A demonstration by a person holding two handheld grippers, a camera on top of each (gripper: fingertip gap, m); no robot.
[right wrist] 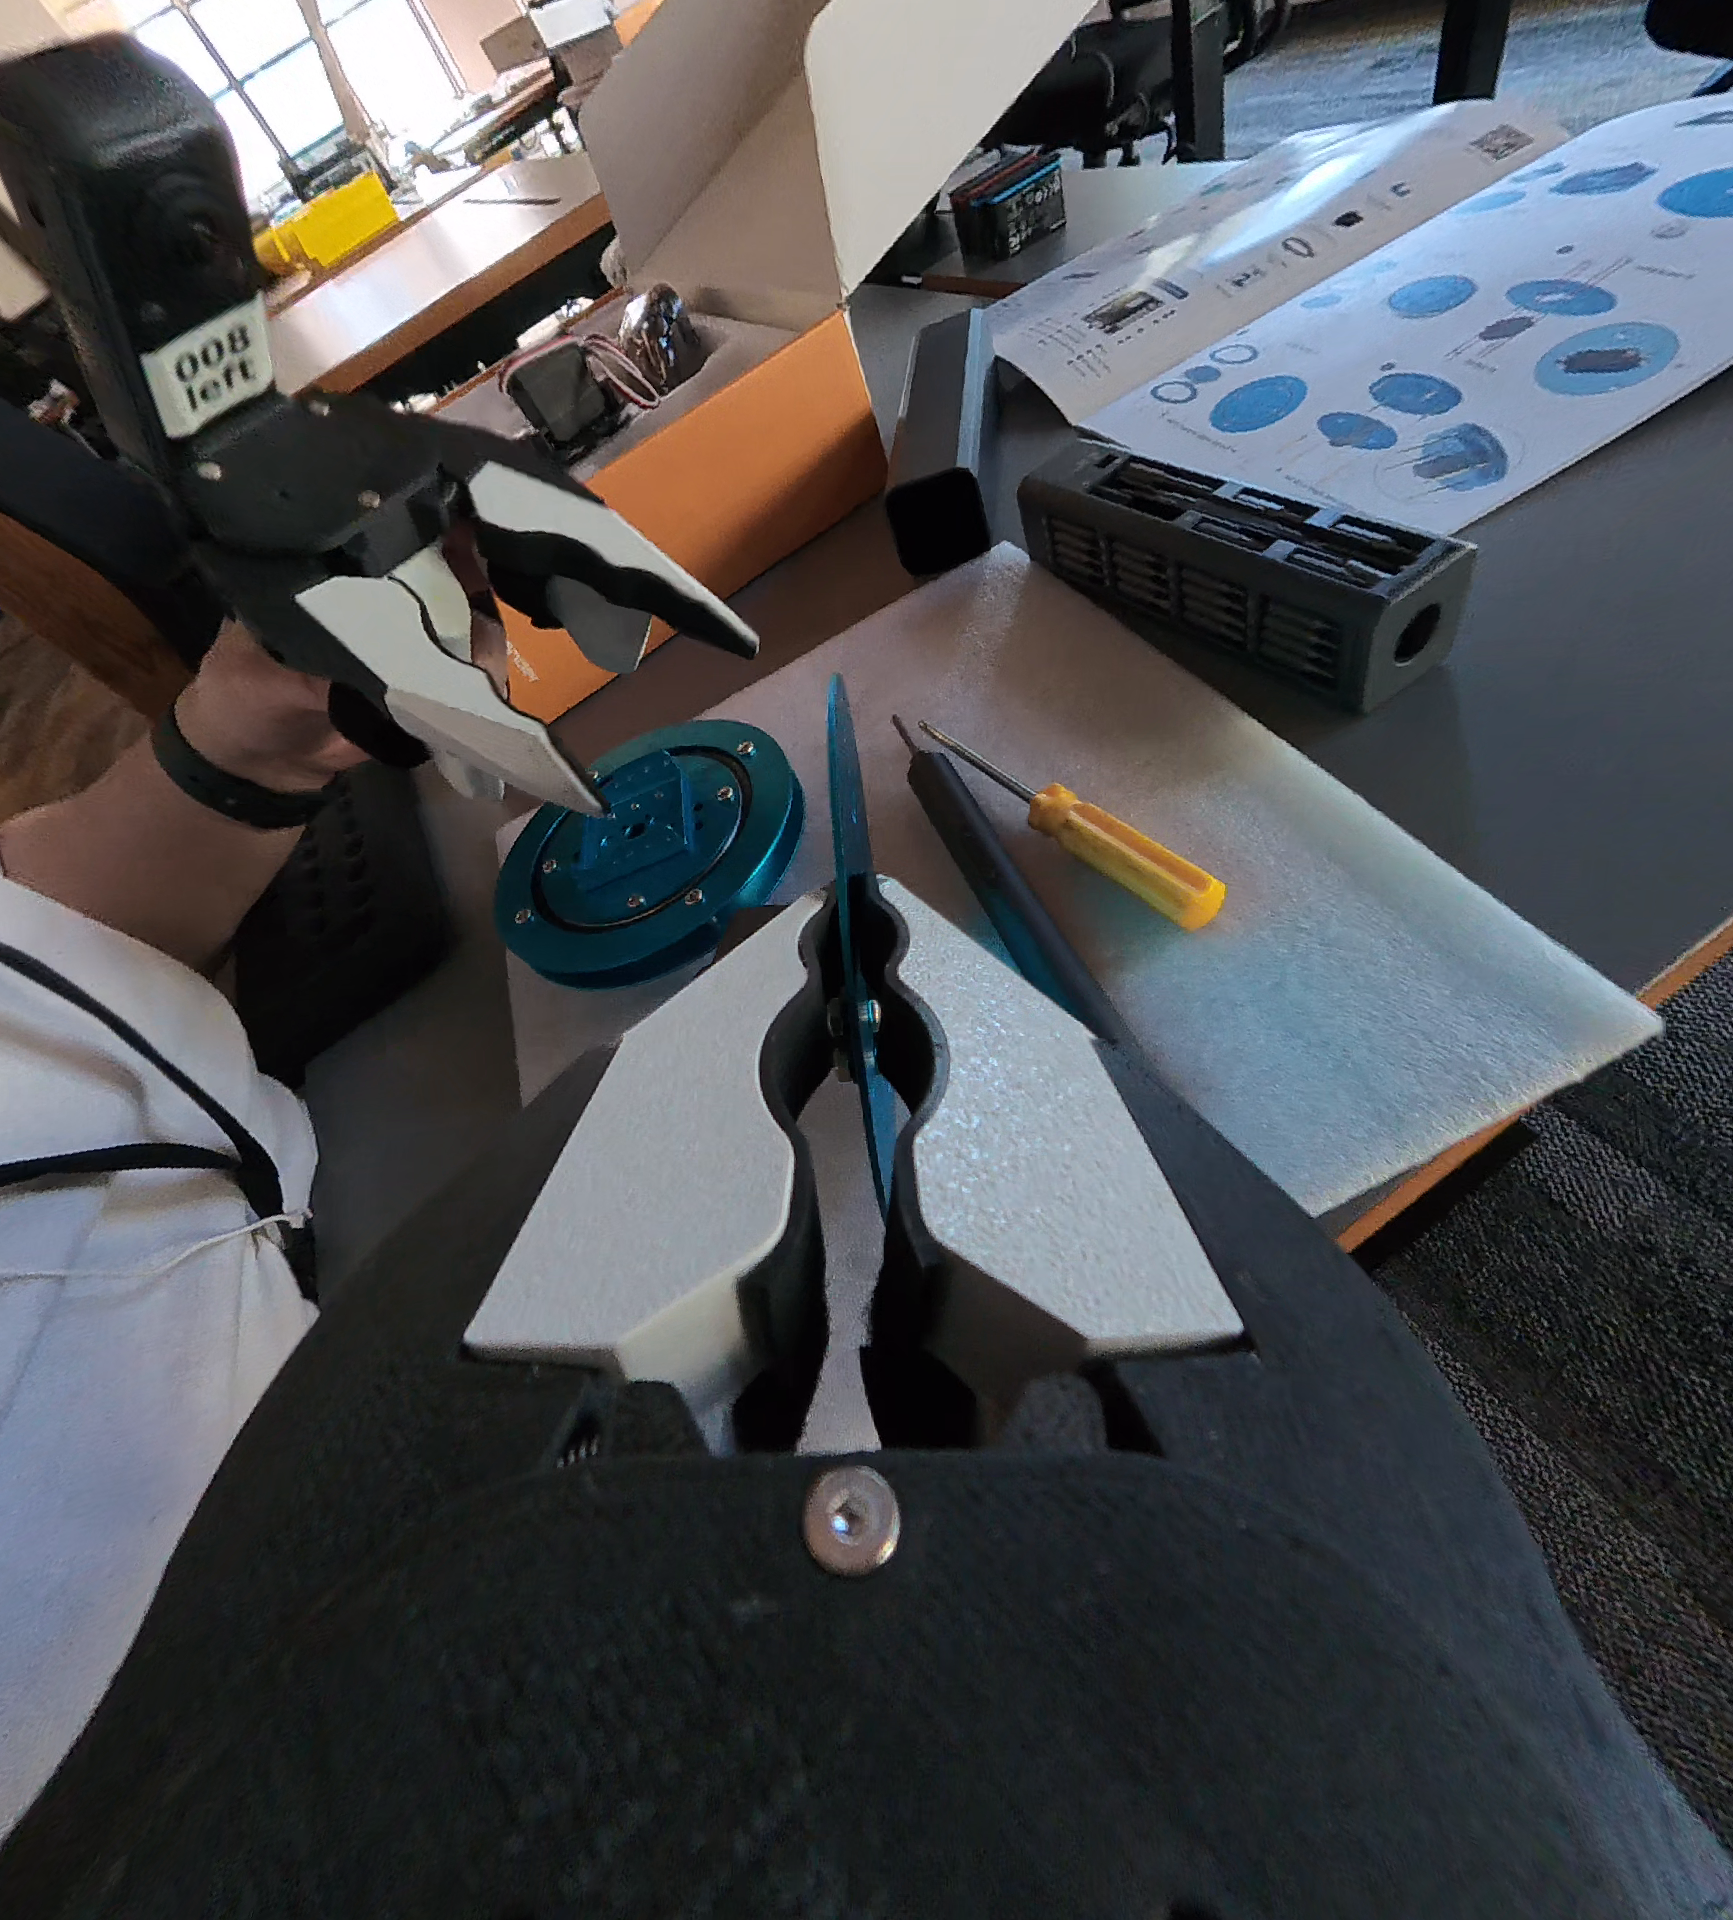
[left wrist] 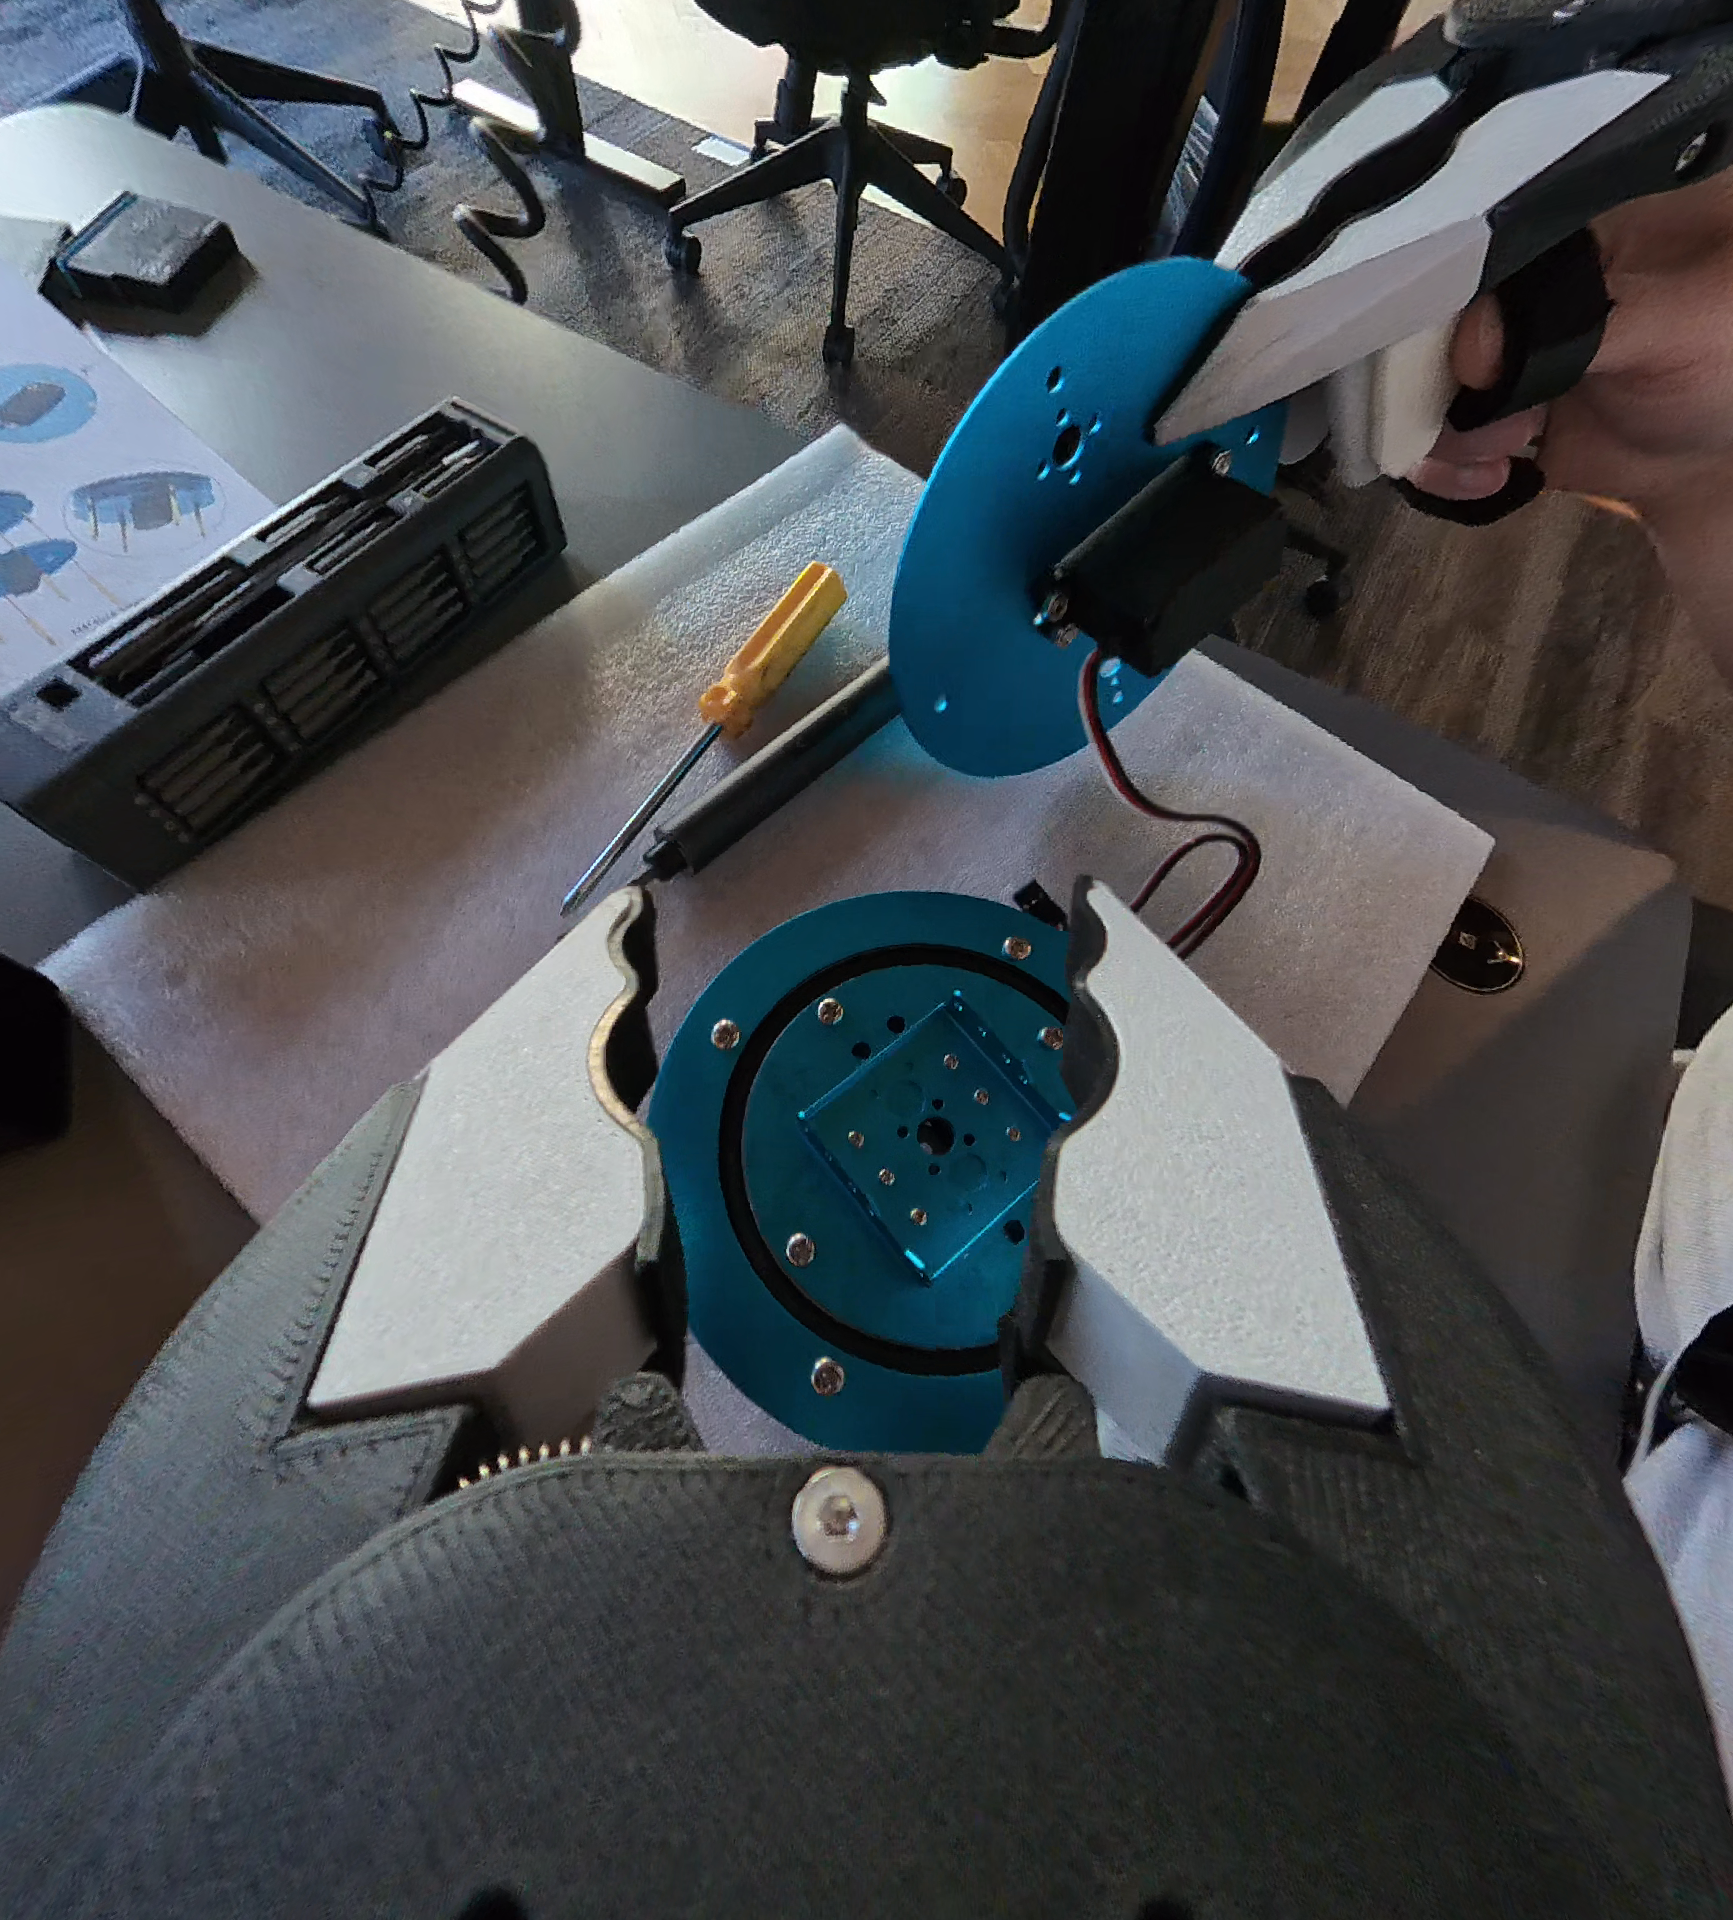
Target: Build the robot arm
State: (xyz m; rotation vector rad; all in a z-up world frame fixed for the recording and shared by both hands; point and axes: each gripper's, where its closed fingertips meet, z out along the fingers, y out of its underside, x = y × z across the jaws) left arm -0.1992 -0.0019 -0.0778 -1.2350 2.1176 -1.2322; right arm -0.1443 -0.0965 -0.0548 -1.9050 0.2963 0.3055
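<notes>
The right gripper (right wrist: 857, 997) is clamping a blue disc (left wrist: 1028, 540) edge-on, holding it off the foam mat (right wrist: 1257, 997), a black servo (left wrist: 1168, 566) hanging from it. The left gripper (left wrist: 857, 935), jaws spread wide and empty, is hovering over the blue turntable base (left wrist: 846, 1174), left of the yellow screwdriver (right wrist: 1122, 852).

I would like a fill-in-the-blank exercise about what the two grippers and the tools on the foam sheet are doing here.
1. The right gripper is shut on the rim of a thin ____ disc.
2. A black servo with red and black wires is mounted on that ____.
3. The left gripper is ____ above the round turntable base.
4. The screwdriver on the foam sheet has a ____ handle.

Missing words: blue; disc; open; yellow
</notes>
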